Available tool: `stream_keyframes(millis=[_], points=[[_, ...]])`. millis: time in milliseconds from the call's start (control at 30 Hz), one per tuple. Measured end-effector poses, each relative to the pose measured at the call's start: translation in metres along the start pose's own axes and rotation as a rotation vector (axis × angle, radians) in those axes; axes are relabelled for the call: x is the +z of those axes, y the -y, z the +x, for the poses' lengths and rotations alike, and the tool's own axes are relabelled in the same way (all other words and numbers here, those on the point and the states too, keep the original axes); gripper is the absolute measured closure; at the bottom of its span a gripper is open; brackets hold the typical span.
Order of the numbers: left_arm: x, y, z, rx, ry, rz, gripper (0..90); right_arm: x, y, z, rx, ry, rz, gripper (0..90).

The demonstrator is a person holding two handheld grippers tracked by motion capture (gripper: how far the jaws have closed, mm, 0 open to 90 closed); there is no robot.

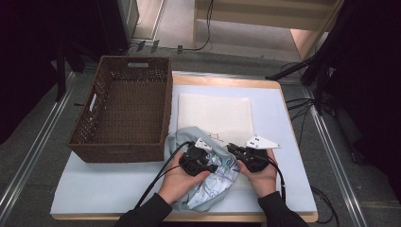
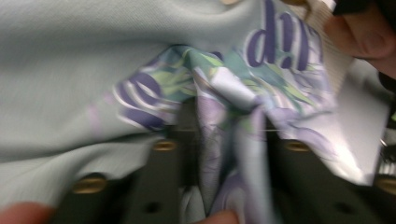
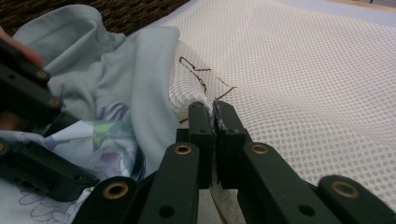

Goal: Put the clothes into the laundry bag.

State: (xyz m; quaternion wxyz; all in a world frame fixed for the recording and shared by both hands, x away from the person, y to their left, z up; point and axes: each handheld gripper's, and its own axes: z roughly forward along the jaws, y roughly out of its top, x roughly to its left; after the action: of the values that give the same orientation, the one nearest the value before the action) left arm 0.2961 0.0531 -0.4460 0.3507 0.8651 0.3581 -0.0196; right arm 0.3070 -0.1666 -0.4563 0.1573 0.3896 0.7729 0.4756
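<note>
Left of both pairs of jaws, at the far left of the bench [image 1: 94,184]: one brown wicker basket [image 1: 124,109], nothing seen inside it, taking no part in the work at present.

Item 1, left gripper [image 1: 197,158]: jaws closed on a bunched fold of the pale green printed garment [image 1: 208,182]; in the left gripper view the cloth [image 2: 219,140] rises between the two jaws. Bulk of the garment lies crumpled around and beneath these jaws, its lower half spilling toward the near edge of the bench.

Item 2, right gripper [image 1: 241,152]: jaws shut tight on the near edge of the white mesh bag [image 1: 215,116]; in the right gripper view the netting [image 3: 299,84] is pinched between the tips, the rest lying flat beyond them.

Progress, as judged: both grips are made, garment in the left jaws, bag edge in the right. Garment lies just left of the bag's held edge, overlapping it, not yet inside. Remaining: open the bag's mouth, feed the garment in.

Lettering: large purple characters on the garment print [image 2: 280,39], partly folded under; no whole word legible. Dark stitched line on the bag [image 3: 201,74], not readable as text.
</note>
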Motion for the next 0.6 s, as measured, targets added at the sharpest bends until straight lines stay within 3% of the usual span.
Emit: stream_keyframes(millis=[67, 100, 133, 200, 233, 267, 300, 333, 433, 467, 500, 533, 567, 600], points=[[-0.003, 0.001, -0.007, 0.050, 0.060, -0.003, 84.3, -0.002, -0.001, -0.001, 0.006, 0.002, -0.006, 87.8], [-0.003, 0.001, -0.010, 0.074, 0.109, -0.006, 84.5, -0.002, -0.001, -0.001, 0.007, 0.002, -0.007, 87.8], [-0.003, 0.001, -0.010, 0.074, 0.109, -0.006, 84.6, -0.002, -0.001, -0.001, 0.007, 0.002, -0.007, 87.8], [-0.002, 0.003, -0.019, 0.134, 0.178, 0.005, 84.6, -0.001, -0.001, -0.001, 0.006, 0.003, -0.008, 87.9], [0.000, 0.004, -0.023, 0.161, 0.180, 0.018, 84.6, -0.001, -0.001, -0.002, 0.007, 0.003, -0.011, 87.9], [0.002, 0.004, -0.026, 0.178, 0.162, 0.033, 83.5, -0.001, -0.002, -0.002, 0.010, 0.004, -0.011, 87.9], [0.004, 0.004, -0.026, 0.169, 0.143, 0.036, 80.5, -0.001, -0.002, -0.002, 0.010, 0.004, -0.012, 87.8], [0.006, 0.004, -0.022, 0.128, 0.123, 0.022, 74.8, -0.001, -0.002, -0.002, 0.012, 0.003, -0.012, 87.8], [0.001, 0.003, -0.021, 0.136, 0.107, -0.009, 52.0, -0.003, -0.002, -0.002, 0.008, 0.002, -0.015, 87.8], [-0.004, 0.002, -0.022, 0.145, 0.098, -0.030, 52.0, -0.003, -0.002, -0.002, 0.008, 0.002, -0.015, 87.8], [-0.010, 0.002, -0.022, 0.153, 0.102, -0.068, 45.9, -0.003, -0.002, -0.002, 0.007, 0.002, -0.016, 87.8], [-0.024, -0.001, -0.020, 0.148, 0.075, -0.125, 38.8, -0.003, -0.002, -0.002, 0.011, 0.000, -0.015, 87.8], [-0.024, -0.001, -0.020, 0.148, 0.075, -0.125, 36.9, -0.003, -0.002, -0.002, 0.010, -0.001, -0.015, 87.8], [-0.035, -0.003, -0.017, 0.143, 0.003, -0.190, 35.4, -0.003, -0.002, -0.002, 0.009, -0.001, -0.015, 87.8]])
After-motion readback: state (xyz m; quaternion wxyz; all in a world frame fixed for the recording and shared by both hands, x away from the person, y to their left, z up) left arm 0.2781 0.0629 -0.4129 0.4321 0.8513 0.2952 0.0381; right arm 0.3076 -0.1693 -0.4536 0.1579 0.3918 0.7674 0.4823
